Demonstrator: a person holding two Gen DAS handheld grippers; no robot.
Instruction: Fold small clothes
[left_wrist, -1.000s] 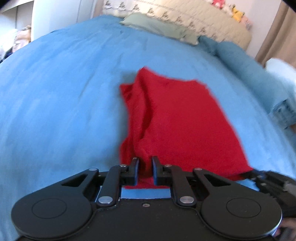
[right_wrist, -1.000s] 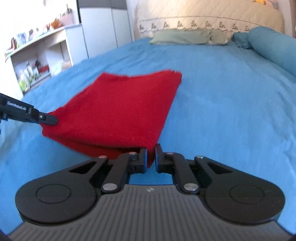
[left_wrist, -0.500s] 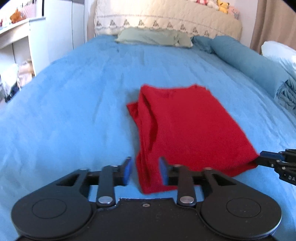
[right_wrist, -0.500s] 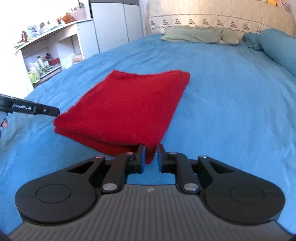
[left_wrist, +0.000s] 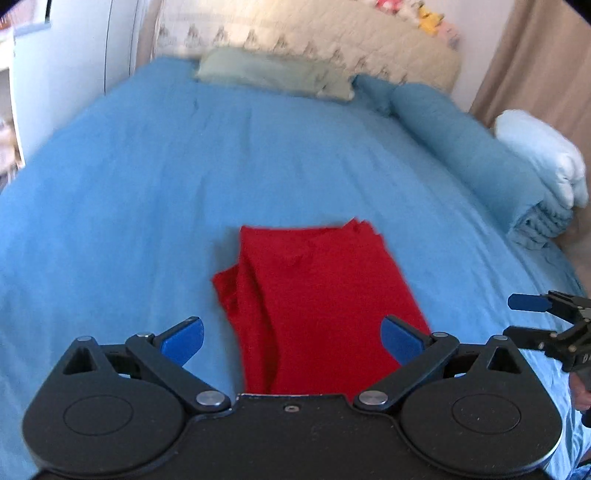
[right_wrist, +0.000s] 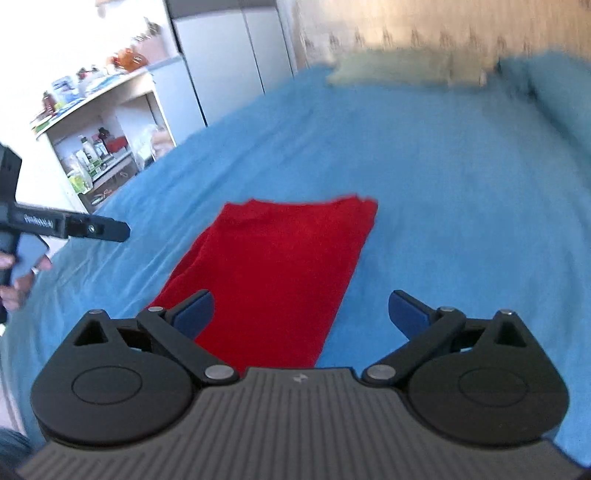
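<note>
A red garment lies folded into a narrow rectangle on the blue bed cover; it also shows in the right wrist view. My left gripper is wide open above its near end, holding nothing. My right gripper is wide open above the garment's near right edge, also empty. The right gripper shows at the right edge of the left wrist view, and the left gripper's finger shows at the left of the right wrist view. Both are lifted off the cloth.
A green pillow and quilted headboard are at the far end. A rolled blue blanket and white bedding lie along the right side. A white shelf with bottles stands left of the bed.
Both grippers let go of the red garment's near corners, opened wide and pulled back and up. The garment now lies flat on the bed.
</note>
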